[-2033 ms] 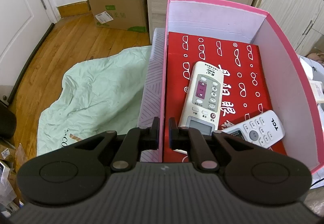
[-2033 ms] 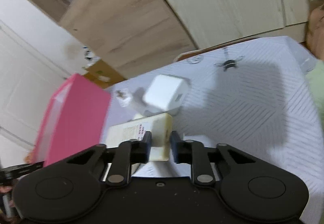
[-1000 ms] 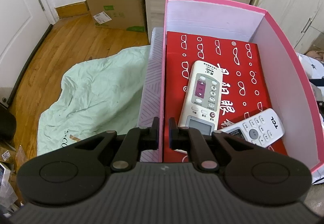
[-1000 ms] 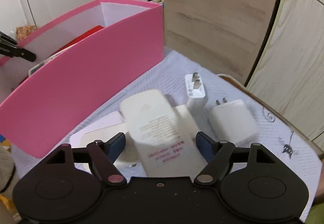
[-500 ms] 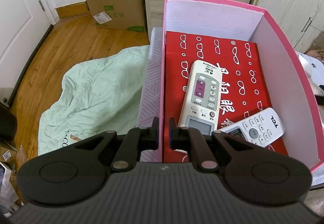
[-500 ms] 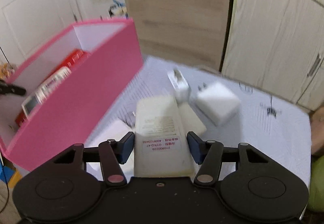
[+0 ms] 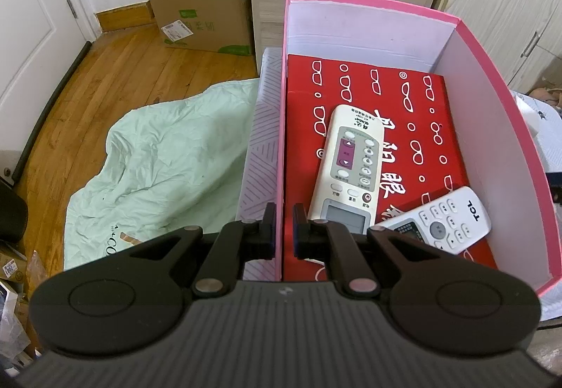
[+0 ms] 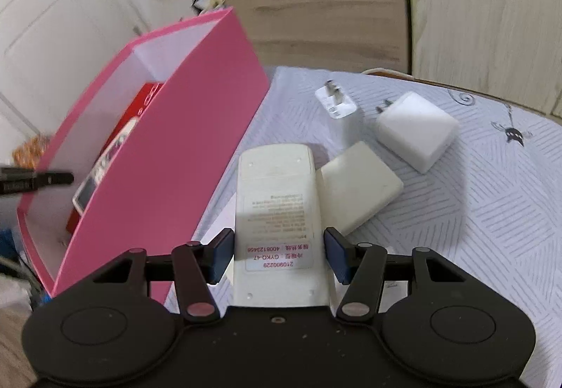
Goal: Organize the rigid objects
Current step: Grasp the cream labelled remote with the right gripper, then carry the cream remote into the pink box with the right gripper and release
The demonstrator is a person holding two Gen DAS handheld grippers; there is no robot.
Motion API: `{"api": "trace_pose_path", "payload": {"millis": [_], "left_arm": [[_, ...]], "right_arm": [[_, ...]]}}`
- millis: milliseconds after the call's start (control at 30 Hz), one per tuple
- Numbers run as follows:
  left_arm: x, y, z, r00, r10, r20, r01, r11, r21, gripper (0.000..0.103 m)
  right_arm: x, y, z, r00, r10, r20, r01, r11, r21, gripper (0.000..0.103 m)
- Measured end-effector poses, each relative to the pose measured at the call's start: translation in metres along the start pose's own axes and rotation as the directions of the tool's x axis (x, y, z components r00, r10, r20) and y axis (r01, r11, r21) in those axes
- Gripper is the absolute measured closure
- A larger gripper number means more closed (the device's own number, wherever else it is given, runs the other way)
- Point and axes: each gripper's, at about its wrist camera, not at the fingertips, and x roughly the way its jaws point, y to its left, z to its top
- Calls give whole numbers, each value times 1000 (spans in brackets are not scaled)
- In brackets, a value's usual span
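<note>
1. Pink box [image 7: 498, 149] stands on the patterned bed sheet [image 8: 491, 212], left of the loose items. It already holds a red package [image 7: 397, 128] and two remotes [image 7: 351, 170].
2. Left tongs [image 7: 282, 230] are pressed together on the box's near left wall, pinching it. Risk: if this grip slips, the box could shift during loading.
3. Right tongs [image 8: 279, 254] pinch a cream remote [image 8: 277, 212] lying face down, near end between the pads, far end pointing away.
4. Risk: the grip is near one end, so the remote could pivot and drop on lifting, or clip the box rim.
5. Cream block [image 8: 358, 191] and two chargers [image 8: 414, 131] lie just right of and beyond the remote, not yet boxed.
</note>
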Motion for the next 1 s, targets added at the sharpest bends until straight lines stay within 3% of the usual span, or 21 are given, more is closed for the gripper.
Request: {"api": "trace_pose_path", "payload": {"millis": [133, 267, 333, 433, 500, 667, 833, 933, 1000], "left_arm": [[0, 0, 0, 1000, 1, 1, -1, 1000, 2, 97], [0, -1, 0, 1000, 0, 1, 0, 1000, 1, 97], [0, -1, 0, 1000, -1, 0, 1, 1000, 2, 97], [0, -1, 0, 1000, 0, 1, 0, 1000, 2, 97], [0, -1, 0, 1000, 1, 2, -1, 1000, 2, 97], [-2, 0, 1, 1000, -5, 2, 5, 1000, -2, 97], [-7, 0, 4, 1000, -10, 10, 10, 1000, -12, 97], [-7, 1, 4, 1000, -10, 9, 10, 1000, -13, 97], [-7, 1, 4, 1000, -10, 10, 10, 1000, -11, 97]], "right_arm": [[6, 5, 3, 999, -5, -32, 5, 1000, -7, 41], [11, -5, 3, 997, 62, -55, -60, 998, 37, 27], [16, -9, 2, 995, 65, -71, -60, 996, 62, 27], [19, -12, 1, 996, 54, -67, -49, 997, 64, 28], [15, -14, 1, 995, 63, -70, -58, 995, 82, 41], [2, -13, -2, 997, 55, -55, -51, 996, 71, 41], [-10, -8, -3, 999, -5, -38, 7, 999, 44, 41], [-20, -4, -1, 998, -61, 21, 60, 998, 24, 41], [-29, -3, 1, 996, -56, 67, 55, 998, 22, 42]]}}
